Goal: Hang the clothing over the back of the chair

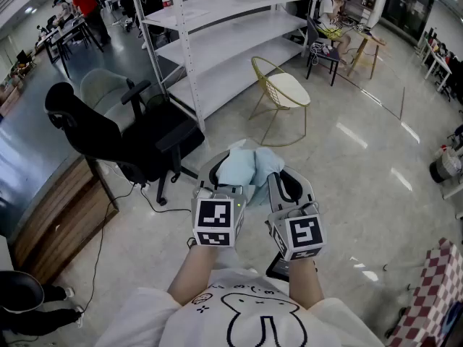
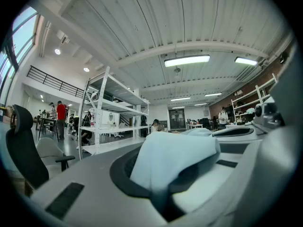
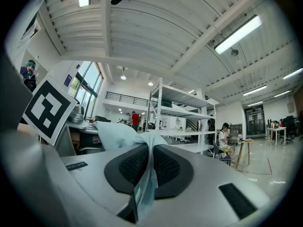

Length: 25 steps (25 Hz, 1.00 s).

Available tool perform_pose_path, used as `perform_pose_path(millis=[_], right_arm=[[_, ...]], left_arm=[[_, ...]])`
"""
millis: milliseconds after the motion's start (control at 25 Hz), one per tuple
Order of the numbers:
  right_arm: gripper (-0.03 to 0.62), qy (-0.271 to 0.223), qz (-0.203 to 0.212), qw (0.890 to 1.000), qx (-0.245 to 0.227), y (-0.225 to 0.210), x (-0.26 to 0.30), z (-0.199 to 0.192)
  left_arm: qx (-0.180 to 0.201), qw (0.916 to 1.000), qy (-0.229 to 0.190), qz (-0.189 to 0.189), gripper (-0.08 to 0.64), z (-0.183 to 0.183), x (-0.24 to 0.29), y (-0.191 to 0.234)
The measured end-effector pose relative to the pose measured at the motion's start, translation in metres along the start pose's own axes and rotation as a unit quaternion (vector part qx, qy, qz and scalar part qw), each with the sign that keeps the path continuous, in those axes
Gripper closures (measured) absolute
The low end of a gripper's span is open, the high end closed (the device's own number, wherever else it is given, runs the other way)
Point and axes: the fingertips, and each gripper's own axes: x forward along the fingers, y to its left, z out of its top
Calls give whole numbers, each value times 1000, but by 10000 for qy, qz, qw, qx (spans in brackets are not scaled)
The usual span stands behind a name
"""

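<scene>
A pale blue garment (image 1: 244, 166) is bunched in the air between my two grippers, in front of the person's chest. My left gripper (image 1: 214, 184) is shut on one part of the cloth (image 2: 173, 167); the fabric bulges out over its dark pads. My right gripper (image 1: 288, 186) is shut on another part, a thin fold of cloth (image 3: 147, 174) pinched between its pads. Both grippers are held level, side by side. A black office chair (image 1: 119, 139) with a high back stands to the left; it also shows at the left edge of the left gripper view as the chair (image 2: 23, 148).
A white metal shelf rack (image 1: 217, 35) stands behind the chair. A yellow wire chair (image 1: 281, 92) is ahead on the glossy floor. A wooden counter (image 1: 51, 215) lies at the left. People sit and stand at desks far back. A checkered cloth (image 1: 434, 295) is at the right.
</scene>
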Motion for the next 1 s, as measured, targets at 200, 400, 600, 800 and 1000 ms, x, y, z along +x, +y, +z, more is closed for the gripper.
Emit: perform_pose_path(millis=[200, 400, 600, 800, 1000], right_arm=[[559, -17, -86, 10000, 23, -5, 33, -5], [560, 8, -56, 10000, 37, -20, 85, -10], [560, 157, -90, 9998, -128, -38, 153, -17], [560, 198, -225, 9993, -218, -53, 214, -20], [558, 196, -451, 9984, -276, -66, 252, -24]], left_arm=[[-49, 10000, 12, -32, 523, -5, 23, 25], [-131, 9999, -33, -89, 523, -4, 68, 58], [-211, 9995, 60, -209, 523, -8, 126, 100], [-180, 9989, 159, -404, 523, -13, 177, 137], [-186, 9981, 202, -552, 523, -19, 213, 166]])
